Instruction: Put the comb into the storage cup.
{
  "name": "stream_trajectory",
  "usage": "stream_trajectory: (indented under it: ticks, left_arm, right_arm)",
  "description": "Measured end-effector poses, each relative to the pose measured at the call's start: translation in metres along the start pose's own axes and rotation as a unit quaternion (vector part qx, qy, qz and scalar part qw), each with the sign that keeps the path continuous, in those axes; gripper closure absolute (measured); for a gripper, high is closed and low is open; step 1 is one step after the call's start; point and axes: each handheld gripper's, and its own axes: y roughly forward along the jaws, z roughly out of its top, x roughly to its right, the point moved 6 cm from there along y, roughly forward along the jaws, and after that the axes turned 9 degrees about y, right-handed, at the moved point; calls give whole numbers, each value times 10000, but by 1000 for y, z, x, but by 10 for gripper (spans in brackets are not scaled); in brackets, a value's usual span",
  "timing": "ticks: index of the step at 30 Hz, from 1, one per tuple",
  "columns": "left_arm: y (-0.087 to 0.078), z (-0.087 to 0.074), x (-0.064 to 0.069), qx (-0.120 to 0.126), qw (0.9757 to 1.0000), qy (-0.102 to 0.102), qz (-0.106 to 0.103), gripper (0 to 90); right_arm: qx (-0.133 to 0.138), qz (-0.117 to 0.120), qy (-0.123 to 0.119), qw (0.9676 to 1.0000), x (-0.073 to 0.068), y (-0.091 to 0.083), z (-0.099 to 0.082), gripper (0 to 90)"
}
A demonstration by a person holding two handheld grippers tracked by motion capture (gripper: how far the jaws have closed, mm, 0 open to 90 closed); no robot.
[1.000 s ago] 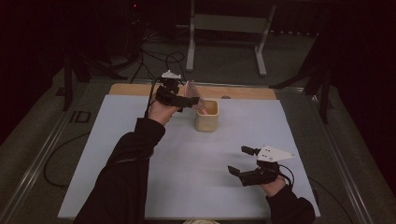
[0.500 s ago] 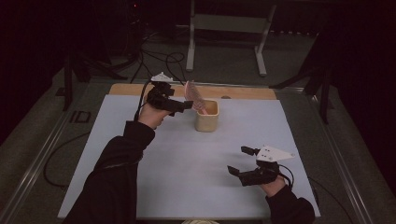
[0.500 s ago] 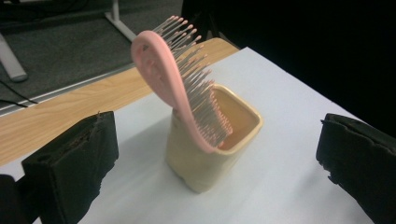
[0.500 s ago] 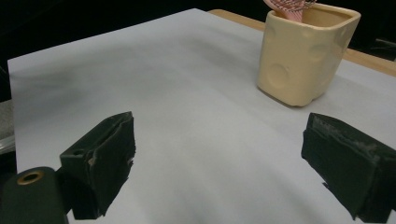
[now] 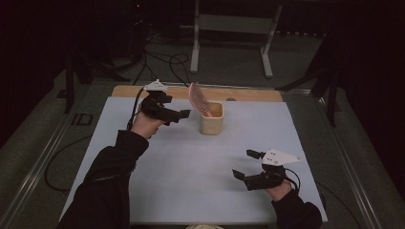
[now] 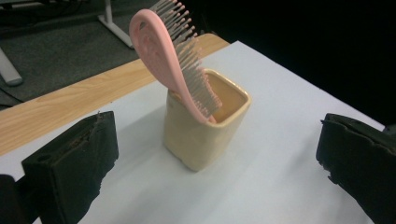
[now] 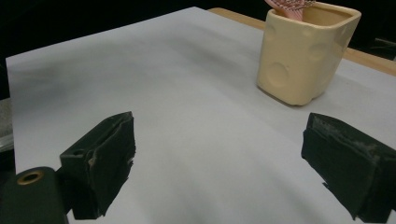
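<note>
**Pink plastic hairbrush stands in the cup**

The pink plastic hairbrush leans handle-down in the squarish cream ceramic cup, which sits toward the far edge of the pale sheet on the wooden table. We hold our left gripper just beside the cup, jaws apart and empty. Our right gripper rests well apart near us, jaws apart too. To finish well, we judge the left should draw straight back without brushing the tilted head or tipping the cup.
</note>
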Motion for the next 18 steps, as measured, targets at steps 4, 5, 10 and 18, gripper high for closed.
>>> stream_trajectory:
  ticks: [4, 5, 10, 18]
  left_arm:
    - [-9, -8, 4, -16, 10000, 61, -51, 0]
    - [-9, -8, 4, -16, 10000, 61, -51, 0]
    - [-19, -17, 6, 32, 10000, 55, -68, 0]
    - [-33, -37, 12, 39, 9998, 190, -102, 0]
  right_arm:
    - [-4, -1, -3, 10000, -1, 0, 0, 95]
    - [-4, -1, -3, 10000, -1, 0, 0, 95]
    - [-6, -26, -12, 10000, 0, 0, 0, 95]
    - [-22, -7, -52, 10000, -1, 1, 0, 95]
